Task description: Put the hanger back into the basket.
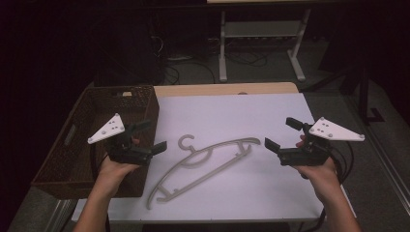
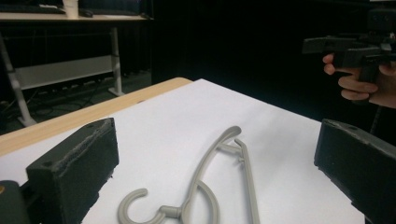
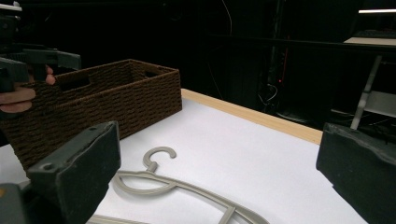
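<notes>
left gripper point(image 1: 151, 135): black, grey triangular plate | right gripper point(image 1: 281, 133): same | forearms bare

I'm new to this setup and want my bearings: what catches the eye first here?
A grey clothes hanger lies flat in the middle of the white table. On either side the left gripper and right gripper are held open, facing it. A brown woven basket sits at the table's left edge.

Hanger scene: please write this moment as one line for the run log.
left gripper: open, empty | right gripper: open, empty | hanger: flat on table, between grippers | basket: left edge
</notes>
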